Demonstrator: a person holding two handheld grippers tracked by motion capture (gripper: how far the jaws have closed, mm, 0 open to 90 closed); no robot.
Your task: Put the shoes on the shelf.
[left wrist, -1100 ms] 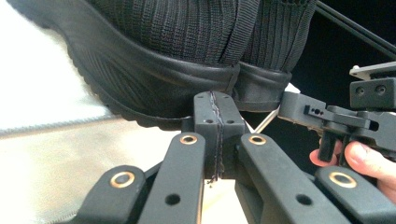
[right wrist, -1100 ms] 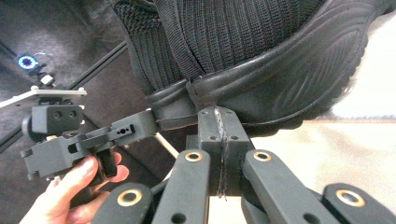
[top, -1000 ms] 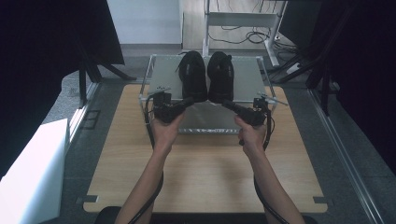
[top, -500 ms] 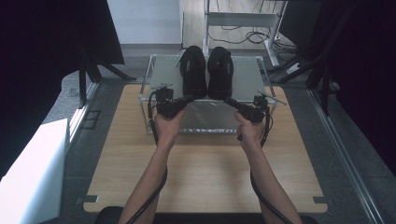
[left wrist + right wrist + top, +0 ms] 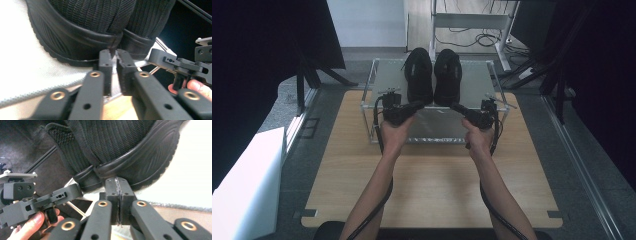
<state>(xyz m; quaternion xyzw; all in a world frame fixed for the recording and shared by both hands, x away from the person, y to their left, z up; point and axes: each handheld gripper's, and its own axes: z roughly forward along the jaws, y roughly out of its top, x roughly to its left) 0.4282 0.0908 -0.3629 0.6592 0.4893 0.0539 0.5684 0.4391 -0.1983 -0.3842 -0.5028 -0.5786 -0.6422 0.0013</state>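
Two black shoes stand side by side, heels toward me, on the top shelf of a small wire rack [image 5: 384, 80]: the left shoe [image 5: 418, 75] and the right shoe [image 5: 447, 75]. My left gripper [image 5: 419, 104] points at the left shoe's heel [image 5: 75, 30]. Its jaws have just been opening and now stand a narrow gap apart [image 5: 113, 53] with nothing pinched between them. My right gripper [image 5: 453, 106] sits just short of the right shoe's heel [image 5: 130, 145], its jaws [image 5: 116, 180] pressed together on nothing.
The rack stands at the far end of a wooden tabletop [image 5: 432, 185]. Dark screens flank the table on both sides, and a white box [image 5: 247, 185] sits at the near left. Each gripper view also shows the other hand's gripper [image 5: 180, 65] [image 5: 37, 197] close by.
The two shoes have straightened and sit slightly farther back on the shelf. Both hands have stayed about where they were.
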